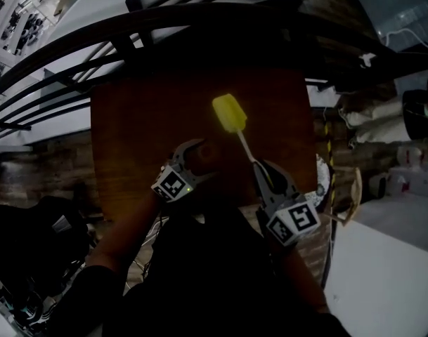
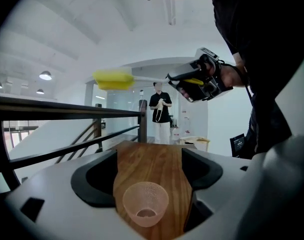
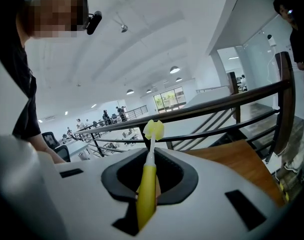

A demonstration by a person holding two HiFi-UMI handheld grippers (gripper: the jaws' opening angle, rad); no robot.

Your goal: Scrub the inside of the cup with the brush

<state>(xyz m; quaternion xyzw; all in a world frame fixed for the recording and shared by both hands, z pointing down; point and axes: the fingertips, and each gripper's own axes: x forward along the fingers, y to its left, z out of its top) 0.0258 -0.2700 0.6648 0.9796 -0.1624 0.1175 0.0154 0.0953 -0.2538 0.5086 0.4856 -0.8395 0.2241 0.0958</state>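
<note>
The cup (image 2: 146,203), a small translucent one, stands upright with its mouth up on the wooden table (image 1: 143,139), at the near end, right between the 2 jaws of your left gripper (image 2: 151,164). That claw is released: the jaws are spread wide, there is bare wood either side of the cup, and neither pad touches it, so nothing is grasped on this side. The placement looks deliberate: with the cup centred in the gap, the jaws only need to close to steady it for scrubbing. Your right gripper (image 1: 265,174) is clenched on the brush (image 1: 230,113), with the yellow handle pinched between both jaws low down near its end. The thin white stem and the yellow sponge head stick out well past the tips, toward the far side of the table. Holding it by the handle end probably keeps the whole head free to go down into the cup, with no jaw fouling the rim. From the left gripper view the brush hangs in the air, well above the table and well apart from the cup, with the head off to the left. The head is not in the cup, so no scrubbing is under way. The task looks to be at its start: cup not secured, brush not lowered. A dark railing (image 2: 67,109) runs along the far left of the table, and 1 person (image 2: 159,111) stands far off behind it, clear of the work.
</note>
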